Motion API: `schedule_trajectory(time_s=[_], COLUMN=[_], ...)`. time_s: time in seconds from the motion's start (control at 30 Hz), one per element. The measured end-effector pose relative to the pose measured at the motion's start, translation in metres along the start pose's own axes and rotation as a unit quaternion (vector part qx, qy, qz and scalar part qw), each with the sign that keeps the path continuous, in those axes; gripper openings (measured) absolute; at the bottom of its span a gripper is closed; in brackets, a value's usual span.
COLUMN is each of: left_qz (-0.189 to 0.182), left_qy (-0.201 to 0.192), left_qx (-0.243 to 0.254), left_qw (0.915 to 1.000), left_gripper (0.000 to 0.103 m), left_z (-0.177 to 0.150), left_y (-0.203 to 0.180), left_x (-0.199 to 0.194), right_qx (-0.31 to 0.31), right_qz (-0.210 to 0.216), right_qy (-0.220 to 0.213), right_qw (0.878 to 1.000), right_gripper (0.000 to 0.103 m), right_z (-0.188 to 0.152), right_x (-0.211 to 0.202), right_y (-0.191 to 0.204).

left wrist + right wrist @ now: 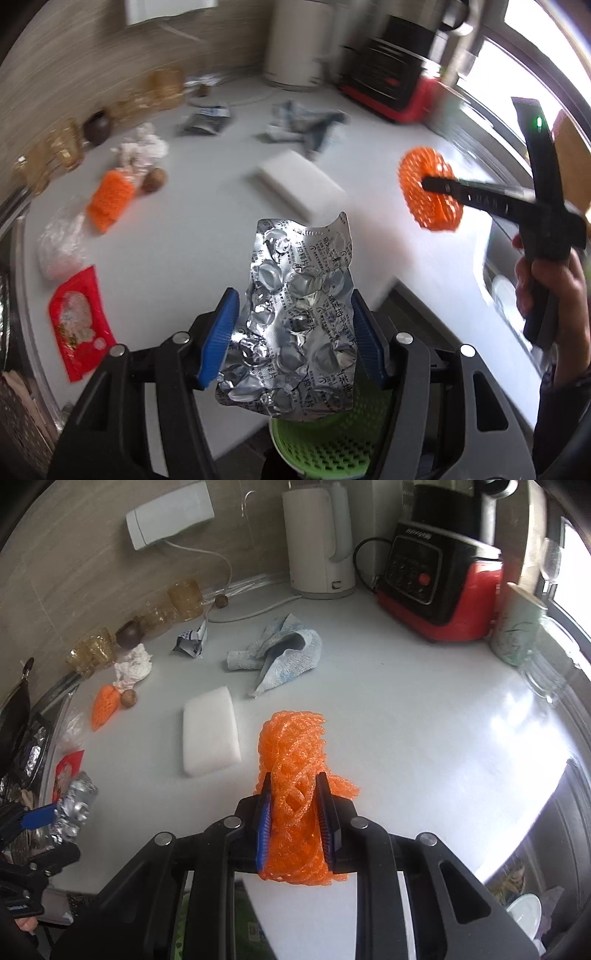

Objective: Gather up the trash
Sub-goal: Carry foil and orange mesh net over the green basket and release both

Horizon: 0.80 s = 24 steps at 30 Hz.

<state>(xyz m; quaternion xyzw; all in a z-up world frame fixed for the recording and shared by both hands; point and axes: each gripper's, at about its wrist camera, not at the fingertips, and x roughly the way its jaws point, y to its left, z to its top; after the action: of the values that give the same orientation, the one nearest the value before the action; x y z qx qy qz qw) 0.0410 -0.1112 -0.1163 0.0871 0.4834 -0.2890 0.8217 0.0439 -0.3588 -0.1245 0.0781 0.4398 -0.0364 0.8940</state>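
Observation:
My left gripper (pixel 293 314) is shut on a crumpled silver pill blister pack (pixel 295 306), held above a green mesh basket (pixel 328 443) at the counter's front edge. My right gripper (pixel 294 794) is shut on an orange foam fruit net (pixel 293 775), held above the white counter (pixel 406 720); it also shows in the left wrist view (pixel 430 188). On the counter lie a second orange net (pixel 105 703), a crumpled white tissue (pixel 133 668), a red snack wrapper (pixel 79 321), a clear plastic bag (pixel 61 243) and a torn blue-white packet (pixel 191 640).
A white sponge block (pixel 210 731) and a blue-white cloth (pixel 280 653) lie mid-counter. A white kettle (pixel 319 539), a red-black blender (pixel 439 579), amber glasses (pixel 184 598), a dark jar (pixel 129 633) and a round nut (pixel 129 698) stand along the back.

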Motion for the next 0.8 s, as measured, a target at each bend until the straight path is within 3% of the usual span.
schedule_trajectory(time_s=[0.17,0.37,0.53,0.73,0.8], left_qz=[-0.052,-0.093,-0.1,-0.096,-0.091], left_qy=[0.032,0.084,0.125,0.102,0.093], left_qx=[0.068,0.128,0.154,0.142,0.135], left_qw=[0.9958,0.9838,0.975,0.9797,0.9823], left_gripper=[0.059,0.059,0.06,0.078,0.079], left_z=[-0.037,-0.083,-0.11,-0.114,-0.11], left_y=[-0.033,-0.063,-0.076,-0.074,-0.069], left_x=[-0.004,0.012,0.031,0.019,0.014], right_qx=[0.01,0.039,0.06,0.063,0.058], right_qz=[-0.014,-0.036,-0.043,-0.039,-0.033], right_qy=[-0.011,-0.012,-0.006,-0.001,0.004], right_qw=[1.0,0.998,0.997,0.997,0.998], right_gripper=[0.023,0.023,0.024,0.024,0.024], right_z=[-0.037,-0.083,-0.111,-0.13,-0.134], right_x=[-0.048,-0.085,-0.102,-0.113,-0.114], right_y=[0.002,0.004,0.005,0.015,0.02])
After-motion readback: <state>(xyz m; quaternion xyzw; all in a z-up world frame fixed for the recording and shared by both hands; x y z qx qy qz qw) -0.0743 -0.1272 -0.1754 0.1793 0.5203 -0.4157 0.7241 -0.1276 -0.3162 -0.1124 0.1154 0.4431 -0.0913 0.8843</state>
